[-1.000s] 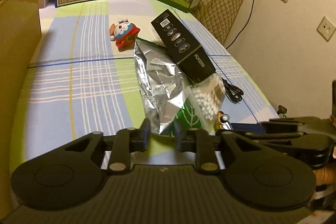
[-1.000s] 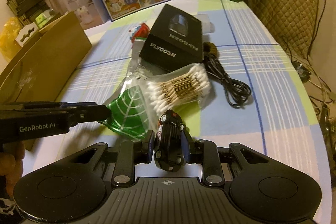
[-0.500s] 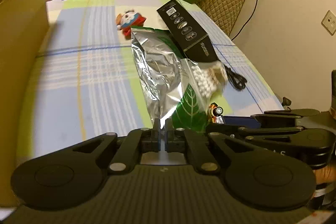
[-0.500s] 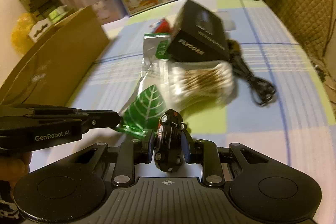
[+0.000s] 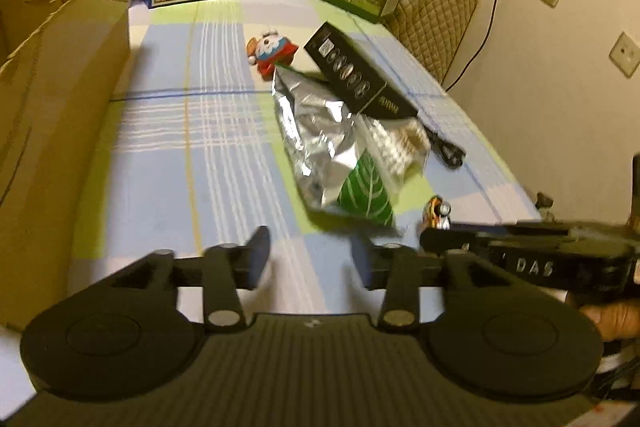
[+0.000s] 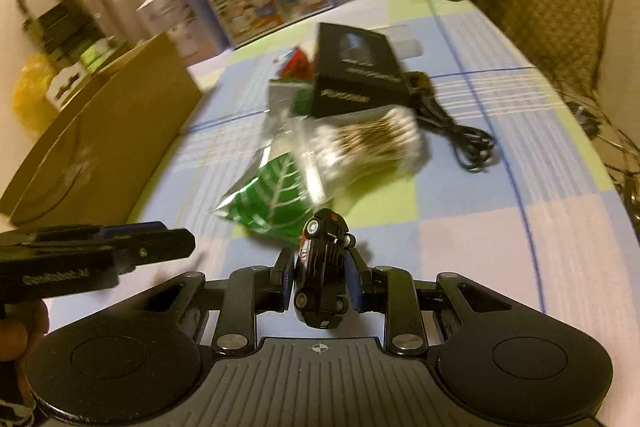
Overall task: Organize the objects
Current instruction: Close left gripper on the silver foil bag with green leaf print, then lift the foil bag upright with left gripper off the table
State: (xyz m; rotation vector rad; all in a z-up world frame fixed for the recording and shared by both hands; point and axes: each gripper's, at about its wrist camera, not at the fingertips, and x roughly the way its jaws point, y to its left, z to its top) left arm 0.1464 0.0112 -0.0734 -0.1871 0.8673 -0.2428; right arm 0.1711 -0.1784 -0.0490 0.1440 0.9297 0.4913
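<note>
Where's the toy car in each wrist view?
Left wrist: toy car at lower right, only its front showing past the right gripper.
Right wrist: bottom centre, clamped between the right gripper's jaws.
Shared landmark: green leaf bag, just beyond the car in both.

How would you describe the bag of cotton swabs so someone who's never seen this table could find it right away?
Start at the long black box lying in the middle of the checked tablecloth. At its near end, the bag of cotton swabs lies partly on the silver and green foil pouch, beside a coiled black cable. It is the only clear bag, packed with white-tipped sticks.
</note>
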